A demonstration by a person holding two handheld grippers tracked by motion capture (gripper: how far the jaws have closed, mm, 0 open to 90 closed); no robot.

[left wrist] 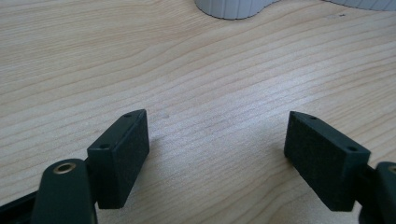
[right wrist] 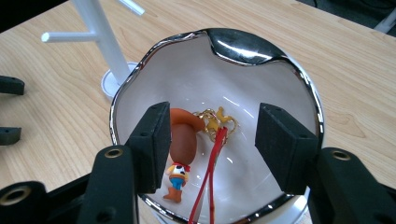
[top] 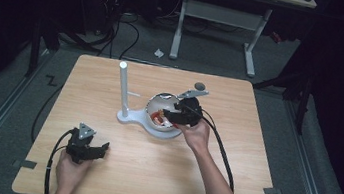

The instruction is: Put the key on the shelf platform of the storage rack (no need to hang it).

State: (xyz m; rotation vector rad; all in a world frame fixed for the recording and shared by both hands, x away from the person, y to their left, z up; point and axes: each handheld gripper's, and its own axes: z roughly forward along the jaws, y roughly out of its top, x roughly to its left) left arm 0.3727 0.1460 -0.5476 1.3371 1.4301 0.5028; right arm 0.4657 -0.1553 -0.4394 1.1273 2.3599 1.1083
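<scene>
A white bowl with a chrome rim (right wrist: 243, 44) stands mid-table (top: 159, 100) on the white base of a peg stand (top: 121, 88). In it lies a small cowboy keychain figure (right wrist: 182, 144) with an orange hat, a gold ring (right wrist: 217, 122) and a red strap (right wrist: 212, 168). My right gripper (right wrist: 213, 112) reaches down into the bowl (top: 170, 113) with its jaws apart. The figure and strap lie between them, the hat close beside the left pad. My left gripper (top: 100, 149) rests near the table's front left, open over bare wood (left wrist: 217, 116).
The stand's post and side pegs (right wrist: 100, 32) rise just left of the bowl. A grey disc (top: 199, 86) lies behind the bowl. Cables trail from both grippers across the wooden table (top: 240, 101). Beyond it are a white desk frame (top: 218, 17) and floor cables.
</scene>
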